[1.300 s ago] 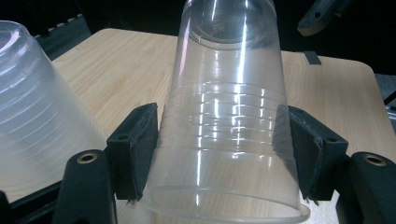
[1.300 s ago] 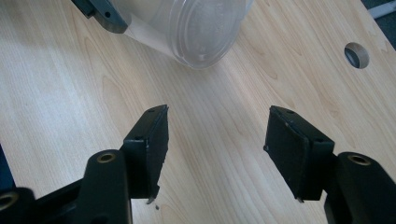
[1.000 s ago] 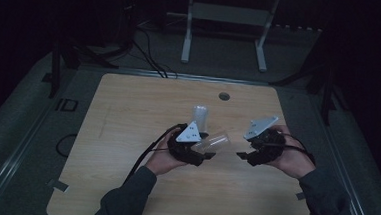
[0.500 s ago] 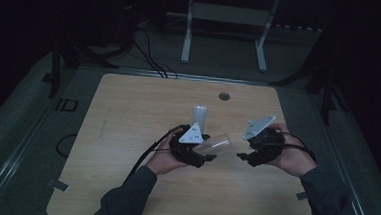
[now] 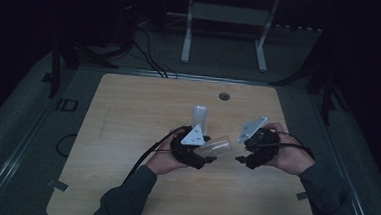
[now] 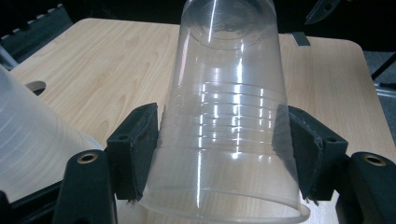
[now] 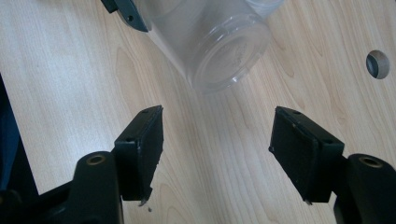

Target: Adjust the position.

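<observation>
A clear plastic cup point(image 6: 224, 116) lies on its side in my left gripper point(image 6: 217, 126), whose pads press on its walls near the rim. In the high view this cup point(image 5: 217, 146) points right from the left gripper point(image 5: 206, 154), just above the table. My right gripper point(image 7: 219, 130) faces the cup's base point(image 7: 226, 56). Its jaws have just been opening and stand open, with nothing between them. It sits a short way right of the cup in the high view point(image 5: 241, 158). A second clear cup point(image 5: 200, 116) stands upright behind the left hand.
The light wooden table point(image 5: 127, 133) has a round cable hole point(image 5: 223, 96) near its far edge. Cables trail from both grippers. The second cup's wall point(image 6: 32, 140) rises close to the left jaw. A white metal frame point(image 5: 229, 19) stands beyond the table.
Both hands stay about where they were. The cup remains on its side in the left gripper, and the right gripper keeps just right of it.
</observation>
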`<state>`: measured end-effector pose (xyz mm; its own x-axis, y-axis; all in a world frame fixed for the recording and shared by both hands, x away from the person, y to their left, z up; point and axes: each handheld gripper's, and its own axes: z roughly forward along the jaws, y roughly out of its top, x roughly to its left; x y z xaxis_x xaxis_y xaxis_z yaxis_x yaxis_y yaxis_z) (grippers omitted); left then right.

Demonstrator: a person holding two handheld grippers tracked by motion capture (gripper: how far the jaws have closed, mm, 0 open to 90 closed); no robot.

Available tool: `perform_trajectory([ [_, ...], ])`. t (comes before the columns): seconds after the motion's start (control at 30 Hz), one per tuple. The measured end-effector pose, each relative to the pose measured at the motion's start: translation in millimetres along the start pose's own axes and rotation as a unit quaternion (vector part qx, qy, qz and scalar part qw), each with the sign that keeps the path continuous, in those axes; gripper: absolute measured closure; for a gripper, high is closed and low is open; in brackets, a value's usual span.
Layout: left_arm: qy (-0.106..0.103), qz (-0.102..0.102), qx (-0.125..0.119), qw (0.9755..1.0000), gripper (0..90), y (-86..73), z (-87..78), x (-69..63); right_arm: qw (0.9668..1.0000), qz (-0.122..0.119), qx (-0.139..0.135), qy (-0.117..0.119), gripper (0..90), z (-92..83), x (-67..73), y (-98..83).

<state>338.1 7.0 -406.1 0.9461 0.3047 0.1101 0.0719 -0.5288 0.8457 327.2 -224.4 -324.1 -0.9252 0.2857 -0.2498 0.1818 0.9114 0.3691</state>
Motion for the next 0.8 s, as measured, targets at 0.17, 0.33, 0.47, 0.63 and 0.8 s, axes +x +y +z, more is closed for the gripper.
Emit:
perform_trajectory([
  [0.17,-0.001,0.007,0.009,0.9999,32.1,2.0,1.0,-1.0,0.9999,-0.008,0.008,0.003,34.4,-0.6,0.1,2.3],
  [0.33,-0.004,0.012,0.019,0.9997,32.1,3.0,2.7,-1.7,0.9997,-0.017,0.017,0.003,34.0,-0.9,0.4,3.4],
  [0.47,-0.001,0.022,0.032,0.9993,32.1,3.9,3.8,-1.8,0.9993,-0.026,0.025,0.005,34.0,-0.2,0.7,4.0],
  [0.63,-0.005,0.026,0.038,0.9989,32.1,4.8,3.4,-1.5,0.9987,-0.036,0.036,0.006,34.1,0.1,1.8,5.4],
  [0.8,-0.008,0.034,0.049,0.9982,32.1,4.6,3.6,-2.3,0.9982,-0.042,0.044,0.008,34.1,0.9,3.0,7.2],
])
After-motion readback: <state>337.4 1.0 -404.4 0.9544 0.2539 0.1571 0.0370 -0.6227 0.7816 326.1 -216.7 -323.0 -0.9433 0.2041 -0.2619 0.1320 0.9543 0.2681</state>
